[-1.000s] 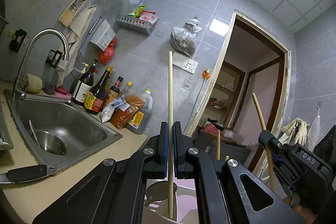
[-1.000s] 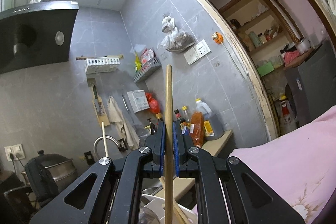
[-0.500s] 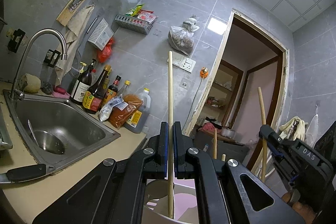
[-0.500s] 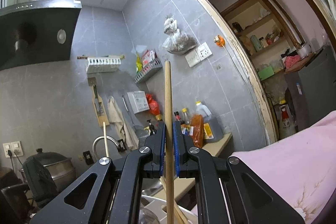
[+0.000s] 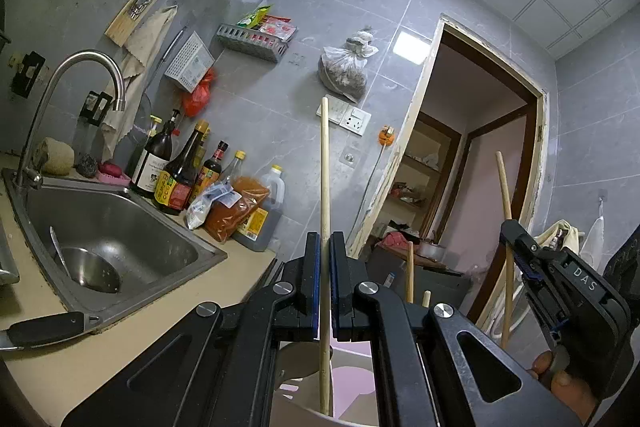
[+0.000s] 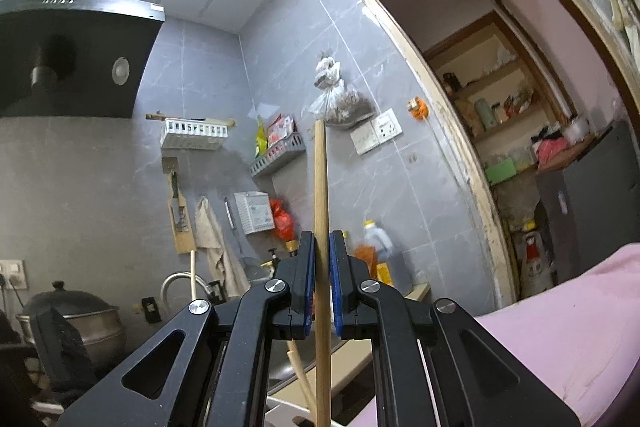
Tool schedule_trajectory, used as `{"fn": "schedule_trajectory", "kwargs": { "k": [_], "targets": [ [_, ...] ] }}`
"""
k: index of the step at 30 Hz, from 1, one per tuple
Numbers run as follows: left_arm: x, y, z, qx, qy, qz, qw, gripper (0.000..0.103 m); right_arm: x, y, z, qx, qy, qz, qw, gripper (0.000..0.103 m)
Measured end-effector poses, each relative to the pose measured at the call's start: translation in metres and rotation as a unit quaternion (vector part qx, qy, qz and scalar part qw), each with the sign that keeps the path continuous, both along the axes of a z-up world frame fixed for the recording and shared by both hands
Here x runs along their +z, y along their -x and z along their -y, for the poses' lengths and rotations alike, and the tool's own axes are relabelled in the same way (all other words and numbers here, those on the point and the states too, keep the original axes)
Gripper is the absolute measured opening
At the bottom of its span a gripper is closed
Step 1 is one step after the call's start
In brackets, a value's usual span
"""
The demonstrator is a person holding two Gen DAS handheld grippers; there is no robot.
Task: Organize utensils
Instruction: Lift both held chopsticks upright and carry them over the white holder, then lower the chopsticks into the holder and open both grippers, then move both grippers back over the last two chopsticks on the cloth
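Observation:
My left gripper (image 5: pixel 325 255) is shut on a pale wooden chopstick (image 5: pixel 324 167) held upright; its lower end reaches into a white holder (image 5: pixel 304 413) below the jaws. Two more chopstick tops (image 5: pixel 409 271) stick up beside it. My right gripper (image 6: pixel 321 259) is shut on a thicker wooden chopstick (image 6: pixel 320 187), also upright; in the left wrist view the right gripper (image 5: pixel 520 247) stands at the right holding this chopstick (image 5: pixel 505 195). In the right wrist view another stick (image 6: pixel 298 367) leans below the jaws.
A steel sink (image 5: pixel 100 227) with a tap (image 5: pixel 80 75) and a ladle lies left, sauce bottles (image 5: pixel 176 167) behind it. A black knife handle (image 5: pixel 44 327) lies on the counter edge. A pink cloth (image 6: pixel 560 327), a doorway (image 6: pixel 500 107) and a range hood (image 6: pixel 72 59) are around.
The right gripper has risen and tilted with its chopstick, which now stands more upright in the left wrist view. The left gripper has shifted slightly, still holding its chopstick over the holder.

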State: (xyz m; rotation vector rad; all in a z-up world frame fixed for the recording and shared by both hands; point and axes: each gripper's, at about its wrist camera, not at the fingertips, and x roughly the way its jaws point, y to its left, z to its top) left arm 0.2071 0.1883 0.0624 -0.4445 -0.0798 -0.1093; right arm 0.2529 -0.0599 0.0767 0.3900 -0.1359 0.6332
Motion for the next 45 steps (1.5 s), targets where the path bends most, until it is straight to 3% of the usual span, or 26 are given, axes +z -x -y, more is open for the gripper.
{"fn": "schedule_trajectory", "kwargs": {
  "k": [12,22,30,35,38,40,42,45],
  "targets": [
    [0.001,0.002,-0.001,-0.002,-0.015,0.003,0.9999,0.003,0.015,-0.005,0.0,-0.007,-0.016,-0.004,1.0,0.006],
    [-0.004,-0.006,-0.011,-0.037,-0.005,-0.017,0.9992,0.003,-0.007,-0.002,-0.016,-0.026,0.054,-0.029,0.998,0.006],
    [-0.007,-0.006,-0.009,-0.056,-0.037,-0.056,0.9962,0.003,-0.012,0.012,-0.018,-0.015,0.116,-0.045,0.992,0.006],
    [-0.007,-0.003,-0.003,-0.053,-0.062,-0.076,0.9938,0.004,-0.017,0.021,-0.017,0.007,0.141,-0.058,0.988,0.012],
    [-0.004,0.007,0.002,-0.065,-0.068,-0.072,0.9929,0.017,-0.017,0.03,-0.012,0.013,0.149,-0.058,0.987,0.026],
    [-0.001,0.014,0.007,-0.067,-0.075,-0.068,0.9927,0.031,-0.016,0.035,-0.006,0.013,0.15,-0.06,0.987,0.028],
    [0.002,0.021,0.013,-0.07,-0.082,-0.066,0.992,0.033,-0.014,0.04,0.0,0.01,0.152,-0.06,0.987,0.031],
    [0.01,0.028,0.024,-0.065,-0.093,-0.072,0.991,0.042,-0.01,0.048,0.015,0.0,0.148,-0.055,0.987,0.046]
  ]
}}
